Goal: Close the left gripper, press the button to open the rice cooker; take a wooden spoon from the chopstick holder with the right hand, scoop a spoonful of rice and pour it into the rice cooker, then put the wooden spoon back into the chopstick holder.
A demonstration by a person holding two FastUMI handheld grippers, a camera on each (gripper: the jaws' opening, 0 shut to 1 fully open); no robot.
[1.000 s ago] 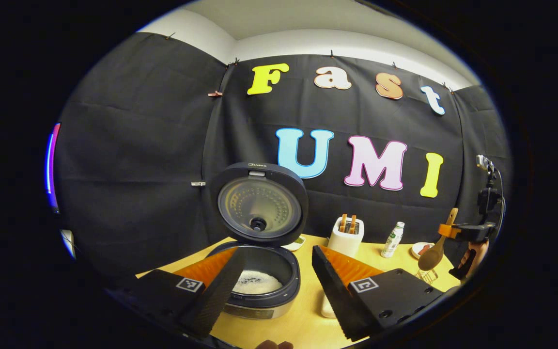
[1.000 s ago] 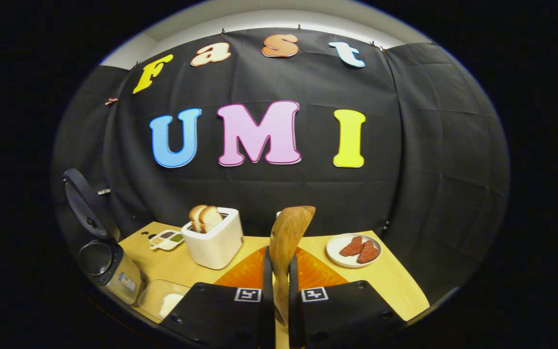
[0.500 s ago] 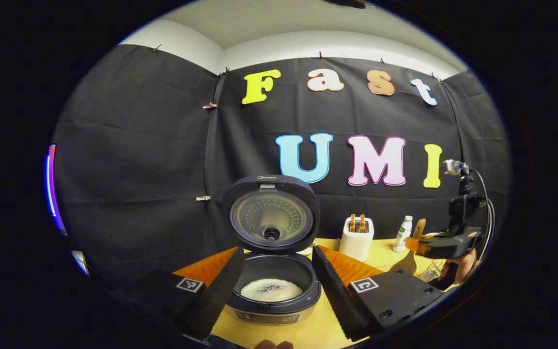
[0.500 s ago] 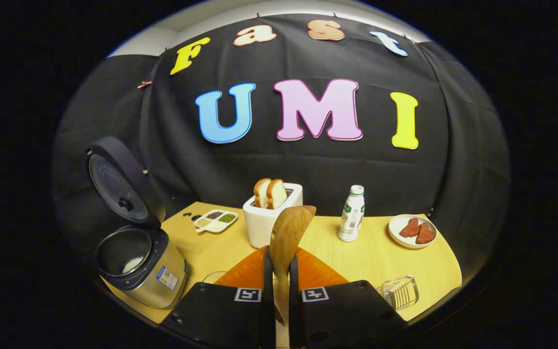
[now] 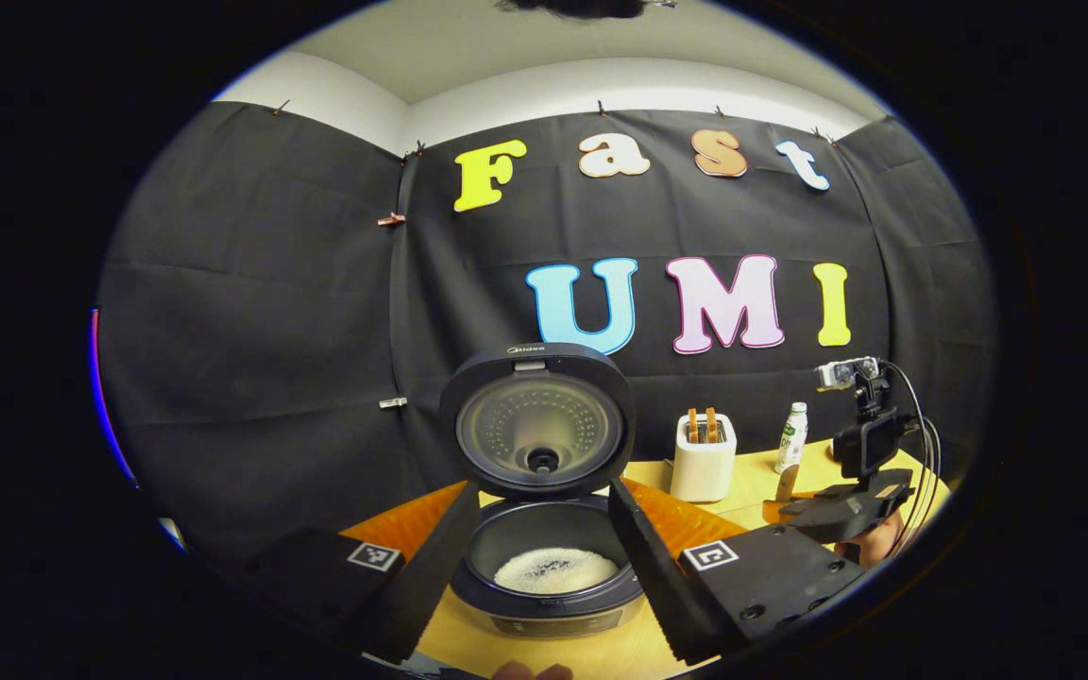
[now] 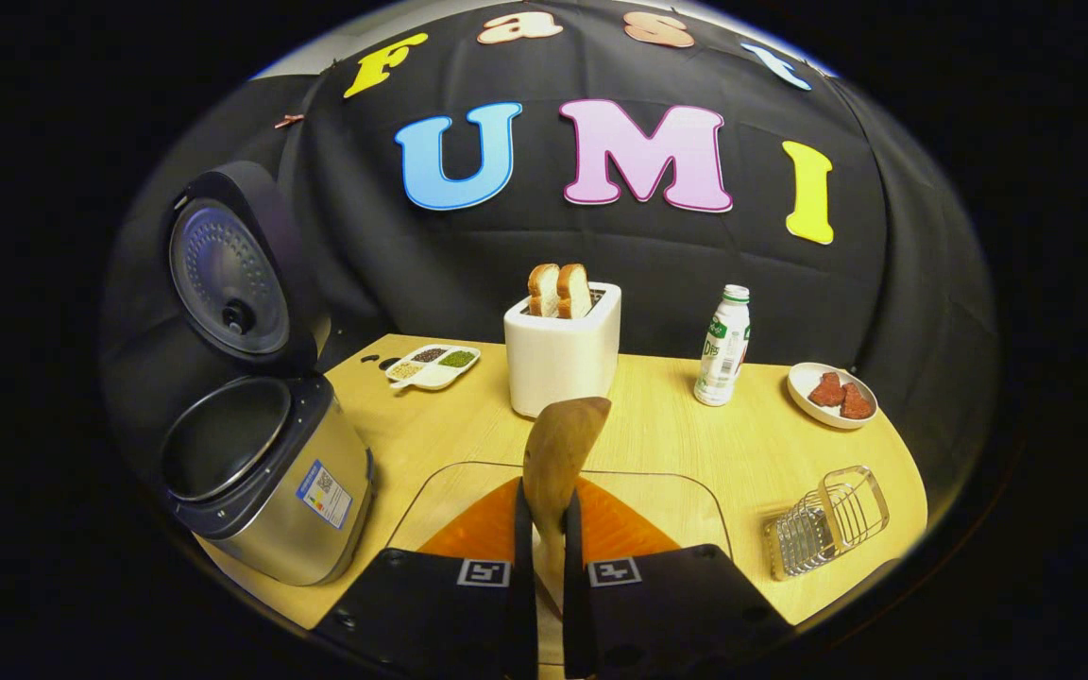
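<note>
Your right tongs [image 6: 544, 529] clamp the wooden spoon [image 6: 558, 453], bowl pointing ahead; the chopstick holder [image 6: 827, 524] lies at 3 o'clock on the table [image 6: 667, 434]. Left tongs [image 5: 535, 557] gape, empty.

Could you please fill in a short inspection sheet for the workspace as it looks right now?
Surface: wooden table, dry.
Job's things: rice cooker lid up, rice inside; wooden spoon.
Clutter: toaster with bread, bottle, plate, divided dish, wire rack.
Grippers: right tongs shut on the spoon; left tongs open.
Cables: one on the right gripper.
Surroundings: black cloth wall.
</note>
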